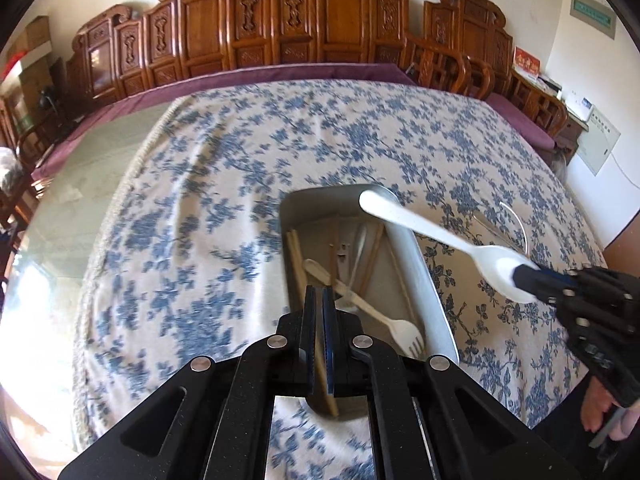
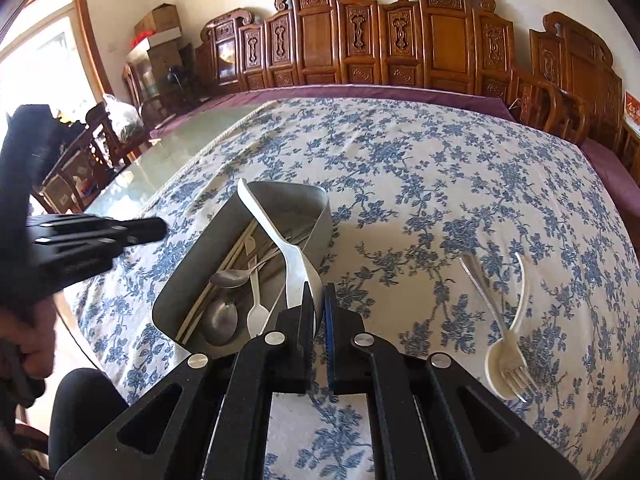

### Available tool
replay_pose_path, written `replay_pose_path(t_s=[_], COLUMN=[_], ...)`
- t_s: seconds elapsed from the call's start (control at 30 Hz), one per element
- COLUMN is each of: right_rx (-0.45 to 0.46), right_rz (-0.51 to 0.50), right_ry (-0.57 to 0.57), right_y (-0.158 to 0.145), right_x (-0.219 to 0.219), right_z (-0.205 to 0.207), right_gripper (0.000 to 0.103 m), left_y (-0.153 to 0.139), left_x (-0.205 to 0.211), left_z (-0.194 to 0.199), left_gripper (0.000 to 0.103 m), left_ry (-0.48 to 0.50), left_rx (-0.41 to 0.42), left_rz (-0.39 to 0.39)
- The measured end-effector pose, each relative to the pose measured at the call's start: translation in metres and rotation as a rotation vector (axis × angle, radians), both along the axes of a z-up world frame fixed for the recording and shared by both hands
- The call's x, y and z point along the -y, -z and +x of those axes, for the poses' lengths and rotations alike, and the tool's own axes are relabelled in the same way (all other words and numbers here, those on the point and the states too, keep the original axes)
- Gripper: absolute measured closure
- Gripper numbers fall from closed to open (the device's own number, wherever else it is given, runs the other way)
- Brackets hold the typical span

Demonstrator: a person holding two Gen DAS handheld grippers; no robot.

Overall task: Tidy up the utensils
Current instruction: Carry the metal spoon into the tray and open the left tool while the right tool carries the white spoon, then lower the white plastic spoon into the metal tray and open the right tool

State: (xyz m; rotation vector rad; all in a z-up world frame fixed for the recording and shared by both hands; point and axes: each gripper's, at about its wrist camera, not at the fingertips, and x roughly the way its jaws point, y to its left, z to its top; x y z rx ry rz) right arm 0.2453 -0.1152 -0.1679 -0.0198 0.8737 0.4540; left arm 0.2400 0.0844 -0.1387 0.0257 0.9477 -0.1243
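Blue-flowered tablecloth [image 2: 420, 184], carved wooden screens [image 2: 400, 40] (against the wall), cardboard boxes [image 2: 160, 20].

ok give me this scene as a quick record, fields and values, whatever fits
surface: floral cloth
tray: metal, on the cloth
in tray: chopsticks, metal spoons, white fork
right claw: shut on white spoon, held over the tray
left claw: shut, holds nothing
still on cloth: clear fork and white spoon, right of tray
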Motion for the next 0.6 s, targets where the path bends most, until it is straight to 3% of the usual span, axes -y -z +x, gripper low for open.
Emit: replay_pose_path(t_s=[0.6], right_rx=[0.002], right_rz=[-0.225], right_ry=[-0.029], right_y=[0.024], right_x=[-0.077], right_z=[0.03], right_gripper=[0.097], left_y=[-0.01], left_x=[-0.053], left_z=[-0.037], left_gripper=[0.101], left_ry=[-0.048], left_rx=[0.046], left_rz=[-0.035])
